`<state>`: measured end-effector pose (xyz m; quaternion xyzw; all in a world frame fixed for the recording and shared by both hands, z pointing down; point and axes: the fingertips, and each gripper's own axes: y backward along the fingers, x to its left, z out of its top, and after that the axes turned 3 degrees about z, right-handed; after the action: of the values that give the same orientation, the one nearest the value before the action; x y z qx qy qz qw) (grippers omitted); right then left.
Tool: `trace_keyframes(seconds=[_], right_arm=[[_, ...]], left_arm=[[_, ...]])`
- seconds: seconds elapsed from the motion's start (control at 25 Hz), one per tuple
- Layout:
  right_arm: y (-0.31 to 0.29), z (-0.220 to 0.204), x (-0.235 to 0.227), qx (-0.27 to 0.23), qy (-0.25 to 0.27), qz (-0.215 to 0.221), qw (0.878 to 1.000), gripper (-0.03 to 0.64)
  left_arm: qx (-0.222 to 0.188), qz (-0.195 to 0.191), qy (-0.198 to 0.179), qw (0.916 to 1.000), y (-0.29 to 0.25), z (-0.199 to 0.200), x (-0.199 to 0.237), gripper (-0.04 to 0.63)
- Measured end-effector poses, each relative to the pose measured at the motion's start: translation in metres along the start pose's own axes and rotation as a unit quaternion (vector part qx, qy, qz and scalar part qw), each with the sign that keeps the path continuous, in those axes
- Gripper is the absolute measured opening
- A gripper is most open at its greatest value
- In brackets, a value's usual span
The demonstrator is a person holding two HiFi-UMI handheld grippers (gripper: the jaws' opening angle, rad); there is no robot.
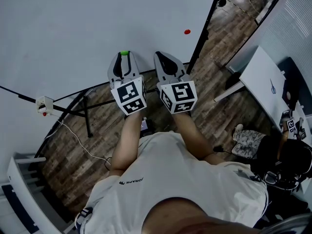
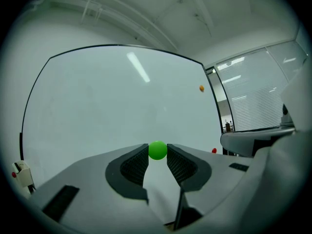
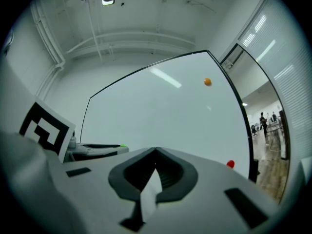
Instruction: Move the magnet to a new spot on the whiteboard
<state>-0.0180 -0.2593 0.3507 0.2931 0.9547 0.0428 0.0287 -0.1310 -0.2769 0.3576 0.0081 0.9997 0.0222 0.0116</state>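
1 round green magnet (image 2: 157, 150) pinched in left gripper (image 2: 157, 154) fingers (image 2: 137, 164) facing the whiteboard (image 2: 107, 106); right gripper (image 3: 156, 152) fingers (image 3: 139, 168) closed.

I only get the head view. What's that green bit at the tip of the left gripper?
Observer: A round green magnet. The left gripper has its jaws closed on it from both sides.
Operator: Is the other one holding anything?
Observer: No. The right gripper has its jaws together, with nothing between them.
Operator: I see one red dot on the board. Any more?
Observer: Yes, an orange magnet sits higher on the whiteboard than the red magnet.
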Motion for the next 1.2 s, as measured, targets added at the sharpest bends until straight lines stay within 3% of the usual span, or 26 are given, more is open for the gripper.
trace_keyframes(seconds=[1.2], right_arm=[[-0.007, 0.0, -0.003, -0.001, 0.002, -0.001, 1.0, 0.014]], left_arm=[[0.02, 0.02, -0.021, 0.9994, -0.048, -0.011, 0.018, 0.118]])
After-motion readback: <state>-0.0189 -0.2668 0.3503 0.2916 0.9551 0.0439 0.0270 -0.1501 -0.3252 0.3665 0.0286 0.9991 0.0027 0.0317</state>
